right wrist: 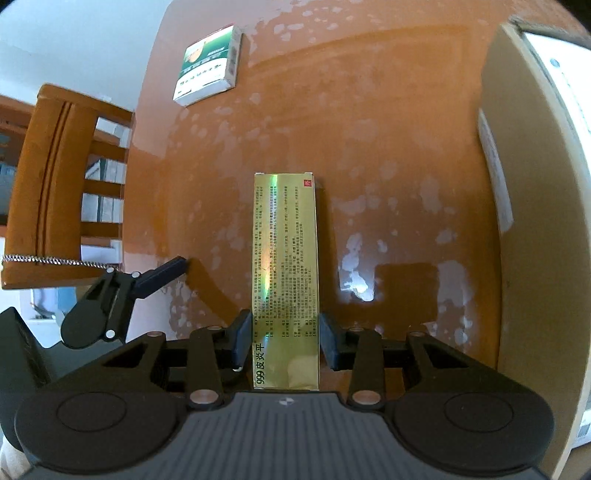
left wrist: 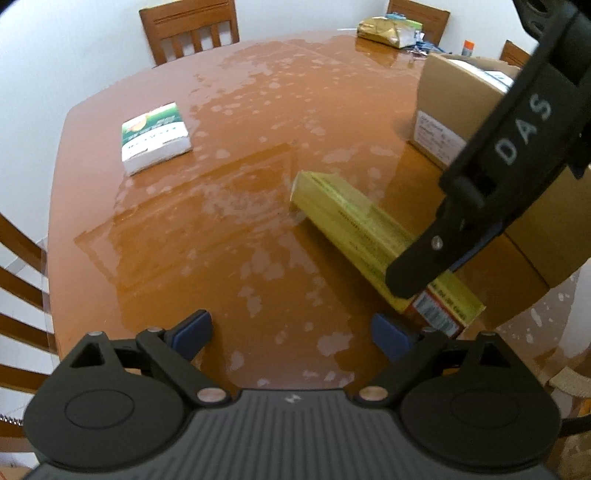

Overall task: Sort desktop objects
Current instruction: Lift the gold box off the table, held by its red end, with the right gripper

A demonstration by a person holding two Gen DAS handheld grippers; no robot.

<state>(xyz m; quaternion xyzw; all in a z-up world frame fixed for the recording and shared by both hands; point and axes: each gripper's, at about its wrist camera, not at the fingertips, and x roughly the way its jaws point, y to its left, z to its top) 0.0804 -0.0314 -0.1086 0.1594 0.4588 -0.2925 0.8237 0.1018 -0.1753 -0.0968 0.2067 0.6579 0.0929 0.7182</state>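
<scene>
A long gold box point(right wrist: 284, 258) with dark print lies on the orange-brown table point(left wrist: 221, 240). My right gripper point(right wrist: 285, 341) straddles its near end, and both blue pads press on its long sides. In the left wrist view the same gold box point(left wrist: 354, 221) runs diagonally at right, with a black finger point(left wrist: 424, 258) of the right gripper across it. My left gripper point(left wrist: 291, 332) hangs open over bare tabletop just left of that box, nothing between its pads. A green-and-white box point(left wrist: 155, 138) lies flat at the far left.
A large cardboard box point(left wrist: 458, 107) stands at the right edge, close beside the gold box point(right wrist: 535, 221). Bags and clutter point(left wrist: 388, 29) sit at the far end. Wooden chairs point(left wrist: 188, 29) surround the table. The left gripper's finger point(right wrist: 162, 275) shows at left.
</scene>
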